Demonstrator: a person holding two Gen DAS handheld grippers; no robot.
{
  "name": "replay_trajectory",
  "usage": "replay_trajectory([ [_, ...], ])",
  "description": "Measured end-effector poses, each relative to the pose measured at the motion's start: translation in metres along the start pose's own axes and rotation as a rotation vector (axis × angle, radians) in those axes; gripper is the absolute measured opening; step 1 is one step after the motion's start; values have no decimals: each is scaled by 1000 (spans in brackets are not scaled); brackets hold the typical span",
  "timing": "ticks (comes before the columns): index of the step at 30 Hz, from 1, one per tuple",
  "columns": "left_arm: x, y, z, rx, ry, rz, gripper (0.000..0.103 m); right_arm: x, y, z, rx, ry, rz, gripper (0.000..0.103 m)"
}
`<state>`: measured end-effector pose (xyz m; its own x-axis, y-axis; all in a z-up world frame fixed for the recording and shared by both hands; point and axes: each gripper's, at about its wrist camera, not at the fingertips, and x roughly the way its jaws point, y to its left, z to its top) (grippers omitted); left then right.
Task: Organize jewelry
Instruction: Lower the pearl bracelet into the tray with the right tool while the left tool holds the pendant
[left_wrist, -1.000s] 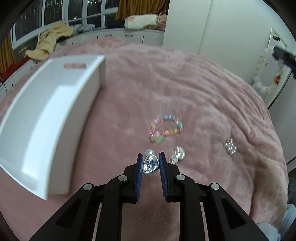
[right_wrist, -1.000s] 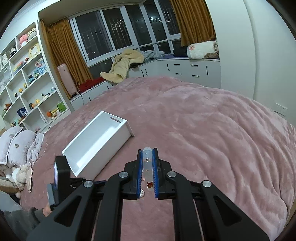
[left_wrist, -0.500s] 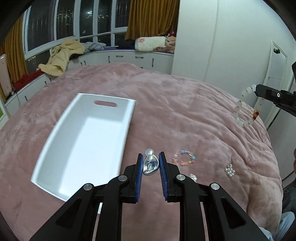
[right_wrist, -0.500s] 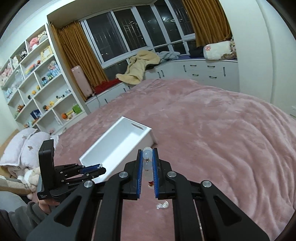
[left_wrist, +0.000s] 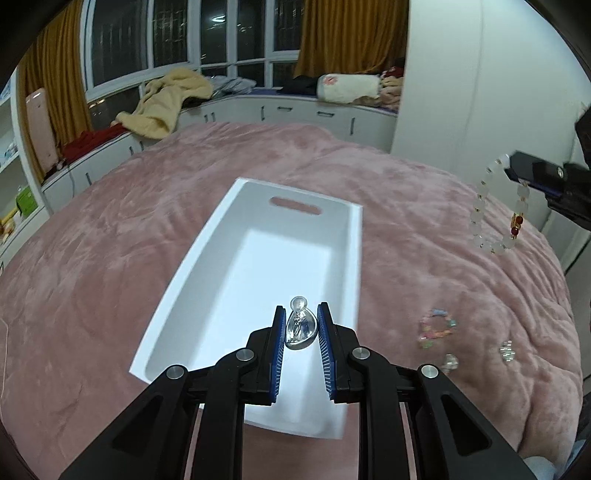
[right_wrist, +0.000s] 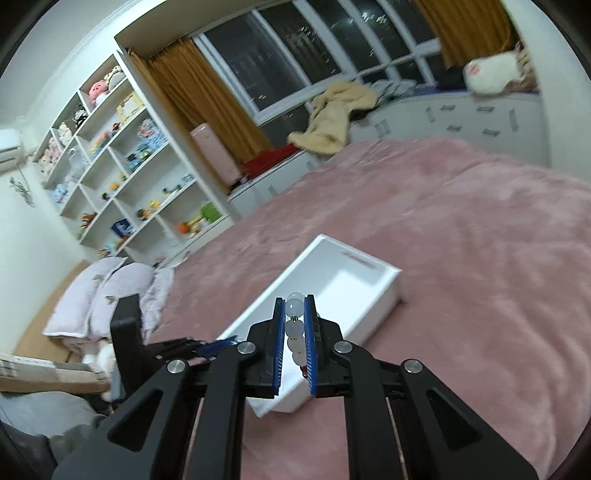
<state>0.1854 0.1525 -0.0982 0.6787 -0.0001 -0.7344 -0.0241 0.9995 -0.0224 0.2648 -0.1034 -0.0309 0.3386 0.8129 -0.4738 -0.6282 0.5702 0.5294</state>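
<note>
My left gripper (left_wrist: 301, 325) is shut on a silver teardrop earring (left_wrist: 300, 328) with a pearl top, held above the near end of the white tray (left_wrist: 221, 236). My right gripper (right_wrist: 294, 317) is shut on a white bead bracelet (right_wrist: 294, 325), held above the tray (right_wrist: 388, 291). In the left wrist view the bracelet (left_wrist: 495, 210) hangs from the right gripper (left_wrist: 517, 170) at the far right. A colourful bead bracelet (left_wrist: 437, 328) and two small silver pieces (left_wrist: 448, 363) (left_wrist: 507, 350) lie on the pink blanket right of the tray.
The pink blanket (left_wrist: 110, 258) covers the whole bed. Pillows (right_wrist: 107, 295) lie at the bed's left side, shelves (right_wrist: 122, 177) stand behind them. Window-side cabinets (left_wrist: 258, 110) carry clothes. The left gripper body (right_wrist: 129, 332) shows low left in the right wrist view.
Both grippers have moved over the white tray with their pieces held. The tray now lies right under the left gripper; the loose jewelry has slid to the right of its view.
</note>
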Motion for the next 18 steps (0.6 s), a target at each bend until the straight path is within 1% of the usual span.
replay_trajectory([
  [4, 20, 19, -10, -31, 36, 31, 22, 52, 7, 8, -17, 66, 36, 11],
  [7, 35, 31, -15, -60, 57, 51, 22, 97, 5, 6, 3, 123, 59, 11],
  [8, 44, 36, -19, -78, 79, 77, 22, 116, 8, 3, -11, 153, 44, 11],
  [10, 52, 44, -24, -116, 102, 70, 22, 145, 14, -7, -37, 212, 29, 11],
  [14, 67, 48, -32, -135, 134, 87, 22, 186, 14, -30, -51, 310, 3, 11],
  [18, 80, 52, -37, -169, 163, 92, 23, 205, 1, -49, 0, 347, -7, 10],
])
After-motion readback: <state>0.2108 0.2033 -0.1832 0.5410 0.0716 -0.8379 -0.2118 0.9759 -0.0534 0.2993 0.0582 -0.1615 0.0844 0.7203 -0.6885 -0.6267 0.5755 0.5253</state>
